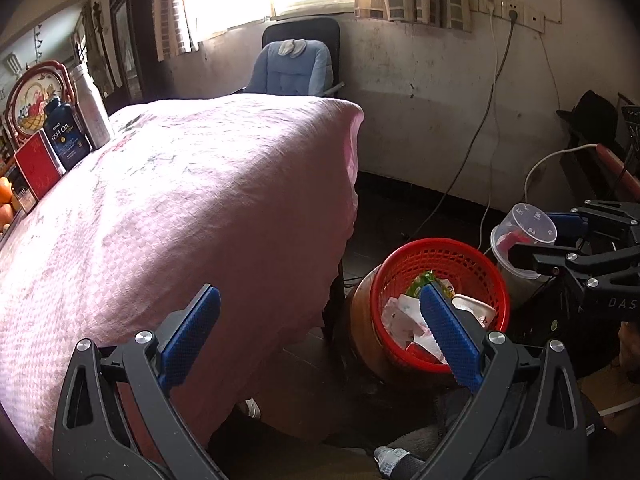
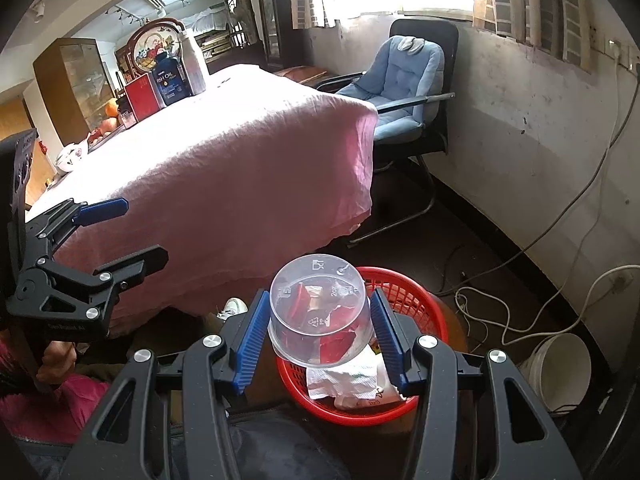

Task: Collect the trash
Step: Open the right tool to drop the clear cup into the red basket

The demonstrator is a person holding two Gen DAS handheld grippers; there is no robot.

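My right gripper is shut on a clear plastic cup, bottom up, with red wrapper scraps inside. It hangs over the near rim of the red mesh basket. The basket holds crumpled paper and other trash. In the left wrist view the same basket shows paper, a green wrapper and a paper cup, with the held cup and right gripper just beyond it. My left gripper is open and empty beside the table's edge, left of the basket; the right wrist view shows the left gripper too.
A table under a pink cloth fills the left, with a fish oil bottle, a red box and a silver bottle at its far side. A chair with a blue cushion stands by the wall. Cables and a white bucket lie on the floor.
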